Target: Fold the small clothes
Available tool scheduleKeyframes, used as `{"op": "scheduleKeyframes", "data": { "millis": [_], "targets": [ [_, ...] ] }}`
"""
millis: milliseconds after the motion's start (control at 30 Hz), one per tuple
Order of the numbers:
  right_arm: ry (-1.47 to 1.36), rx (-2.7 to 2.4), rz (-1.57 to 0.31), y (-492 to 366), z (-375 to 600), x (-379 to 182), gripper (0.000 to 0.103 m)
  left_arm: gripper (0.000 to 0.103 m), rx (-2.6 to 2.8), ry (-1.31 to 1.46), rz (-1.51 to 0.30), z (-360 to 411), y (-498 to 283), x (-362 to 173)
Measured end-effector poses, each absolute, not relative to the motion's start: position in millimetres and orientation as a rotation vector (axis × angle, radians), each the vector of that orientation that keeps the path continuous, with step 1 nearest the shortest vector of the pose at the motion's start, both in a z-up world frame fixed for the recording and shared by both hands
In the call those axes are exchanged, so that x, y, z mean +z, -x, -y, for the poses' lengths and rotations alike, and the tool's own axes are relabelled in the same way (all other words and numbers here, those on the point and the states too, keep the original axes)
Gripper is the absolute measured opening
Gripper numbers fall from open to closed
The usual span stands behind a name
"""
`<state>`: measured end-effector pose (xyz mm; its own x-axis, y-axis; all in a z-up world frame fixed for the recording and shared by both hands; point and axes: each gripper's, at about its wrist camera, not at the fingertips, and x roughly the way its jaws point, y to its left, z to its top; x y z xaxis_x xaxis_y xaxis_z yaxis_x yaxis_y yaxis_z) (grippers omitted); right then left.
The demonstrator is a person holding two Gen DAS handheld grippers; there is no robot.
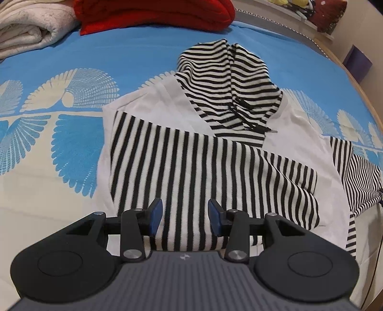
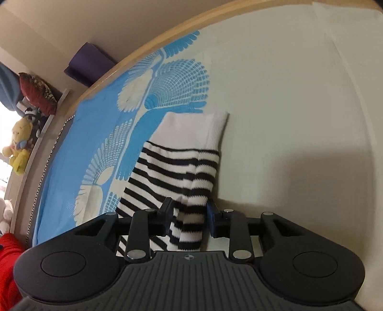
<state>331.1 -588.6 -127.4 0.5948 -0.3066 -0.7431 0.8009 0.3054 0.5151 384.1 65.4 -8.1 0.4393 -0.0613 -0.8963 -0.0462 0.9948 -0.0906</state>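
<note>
Sleeve [image 2: 189, 181] between right gripper [image 2: 189, 216] fingers, near bed edge [image 2: 134, 59]

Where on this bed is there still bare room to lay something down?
Left of the striped hoodie, the bedspread lies bare up to the folded white blanket and red garment. In the right wrist view, plain white cover stretches right of the sleeve. The hoodie crowds the middle.

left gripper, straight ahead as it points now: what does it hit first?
Likely the striped sleeve folded across the hoodie, which fills the gap ahead of the open left gripper. The striped hood lies beyond. Depth is unclear; it may be hovering just above the fabric.
</note>
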Motion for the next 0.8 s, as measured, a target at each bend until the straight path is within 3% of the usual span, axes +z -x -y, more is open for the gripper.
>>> {"op": "scheduleKeyframes", "data": {
  "millis": [100, 200, 233, 433, 633, 733, 800],
  "targets": [
    [-1.012, -0.806, -0.581, -330, 590, -128, 0.024, 0.046, 0.008, 0.122, -1.111, -73, -386, -6],
    [-0.977, -0.834, -0.576, -331, 586, -120, 0.007, 0.046, 0.035, 0.151, -1.1, -86, -387, -1],
    [-0.941, -0.849, -0.572, -332, 582, -115, 0.007, 0.046, 0.046, 0.163, -1.096, -92, -387, 1],
    [-0.502, -0.682, -0.493, -367, 500, -40, 0.003, 0.046, 0.119, 0.25, -1.062, -134, -386, 17],
    [-0.171, -0.014, -0.395, -368, 305, 24, 0.003, 0.046, 0.19, 0.335, -1.035, -175, -381, 29],
    [-0.129, 0.45, -0.488, -349, 206, 21, 0.006, 0.046, 0.201, 0.381, -1.025, -190, -378, 34],
    [-0.129, 0.67, -0.668, -337, 153, 1, 0.016, 0.046, 0.205, 0.409, -1.023, -196, -378, 36]
  ]
}}
